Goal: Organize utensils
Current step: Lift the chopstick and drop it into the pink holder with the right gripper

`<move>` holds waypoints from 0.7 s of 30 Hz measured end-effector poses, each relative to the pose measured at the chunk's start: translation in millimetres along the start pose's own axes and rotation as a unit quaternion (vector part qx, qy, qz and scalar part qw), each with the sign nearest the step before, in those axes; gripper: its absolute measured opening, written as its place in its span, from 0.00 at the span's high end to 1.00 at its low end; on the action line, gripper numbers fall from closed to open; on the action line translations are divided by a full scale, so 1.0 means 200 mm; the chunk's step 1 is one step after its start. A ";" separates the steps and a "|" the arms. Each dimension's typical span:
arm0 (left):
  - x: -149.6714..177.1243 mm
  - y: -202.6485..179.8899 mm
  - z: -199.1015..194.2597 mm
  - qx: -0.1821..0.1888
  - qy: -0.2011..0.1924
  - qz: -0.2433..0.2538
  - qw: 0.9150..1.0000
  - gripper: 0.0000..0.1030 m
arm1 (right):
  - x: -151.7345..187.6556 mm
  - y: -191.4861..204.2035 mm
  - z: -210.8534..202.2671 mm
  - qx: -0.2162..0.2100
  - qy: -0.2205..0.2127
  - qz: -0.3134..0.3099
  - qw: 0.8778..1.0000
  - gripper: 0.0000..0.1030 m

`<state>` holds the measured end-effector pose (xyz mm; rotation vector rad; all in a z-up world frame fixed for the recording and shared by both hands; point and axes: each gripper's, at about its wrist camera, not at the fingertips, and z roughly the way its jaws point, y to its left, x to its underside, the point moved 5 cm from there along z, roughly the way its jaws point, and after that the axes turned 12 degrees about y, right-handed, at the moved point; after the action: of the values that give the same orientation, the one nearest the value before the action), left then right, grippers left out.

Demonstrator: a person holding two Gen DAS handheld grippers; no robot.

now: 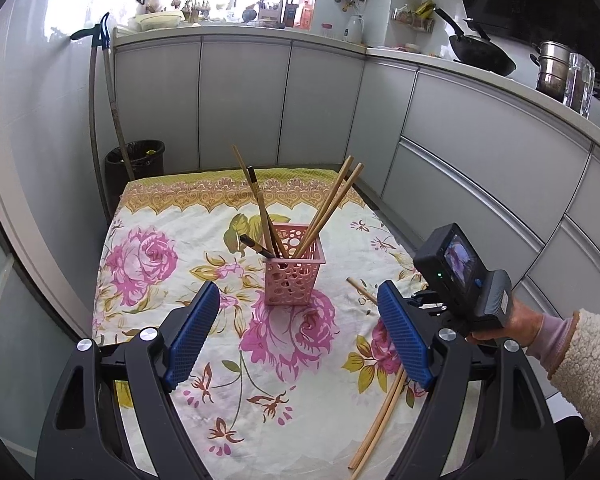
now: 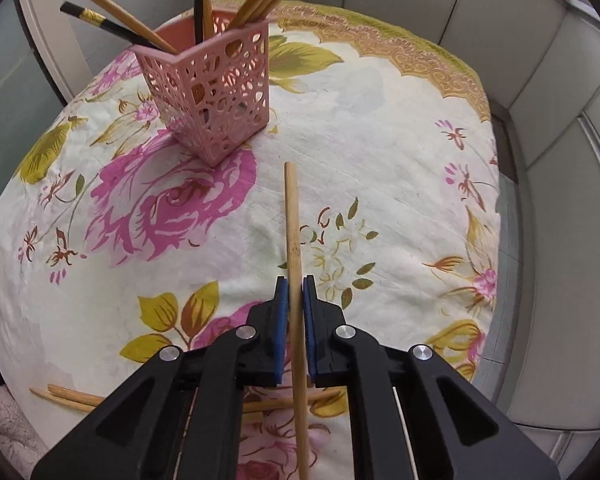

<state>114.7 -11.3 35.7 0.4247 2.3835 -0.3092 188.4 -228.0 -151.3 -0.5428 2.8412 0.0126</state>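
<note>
My right tongs (image 2: 295, 300) pinch a bamboo chopstick (image 2: 291, 220) lengthwise, tip aimed at the pink holder (image 2: 216, 92) at 11 o'clock for dropping in; left tongs (image 1: 300, 336) gape, idle.

No writing can be read anywhere in this kitchen. The bottles (image 1: 306, 12) on the far surface (image 1: 236, 32) perhaps carry labels, but they are too small and blurred to make out, and the little screen (image 1: 458, 254) shows only a blurred picture.
</note>
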 end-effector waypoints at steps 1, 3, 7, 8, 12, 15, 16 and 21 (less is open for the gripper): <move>0.00 0.00 -0.01 0.001 -0.002 -0.002 1.000 0.25 | 0.01 0.00 -0.03 -0.005 -0.002 0.010 1.000 0.92; 0.00 0.01 -0.03 0.005 -0.005 -0.004 1.000 0.24 | 0.02 -0.01 -0.04 -0.016 0.014 0.026 0.999 0.92; 0.00 0.02 -0.08 0.006 -0.017 -0.003 1.000 0.24 | 0.02 -0.01 -0.13 0.006 -0.010 0.040 0.999 0.92; 0.00 0.03 -0.10 0.007 -0.023 -0.005 1.000 0.24 | 0.01 -0.01 -0.20 0.001 -0.034 0.049 0.998 0.92; 0.00 0.07 -0.16 0.006 -0.040 -0.018 0.999 0.24 | 0.01 0.02 -0.59 0.005 -0.188 0.075 0.979 0.92; 0.00 0.09 -0.17 0.007 -0.042 -0.027 0.999 0.24 | -0.01 0.09 -0.93 0.010 -0.322 0.086 0.943 0.92; 0.00 0.10 -0.18 0.009 -0.043 -0.028 0.999 0.24 | -0.03 0.12 -1.02 0.012 -0.362 0.089 0.928 0.92; 0.00 0.13 -0.23 0.007 -0.057 -0.034 0.998 0.24 | -0.19 0.22 -1.27 0.020 -0.492 0.131 0.861 0.92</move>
<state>97.8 28.7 66.7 0.3252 2.2875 -0.3716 146.0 -187.7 101.7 -0.0644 1.8683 0.2155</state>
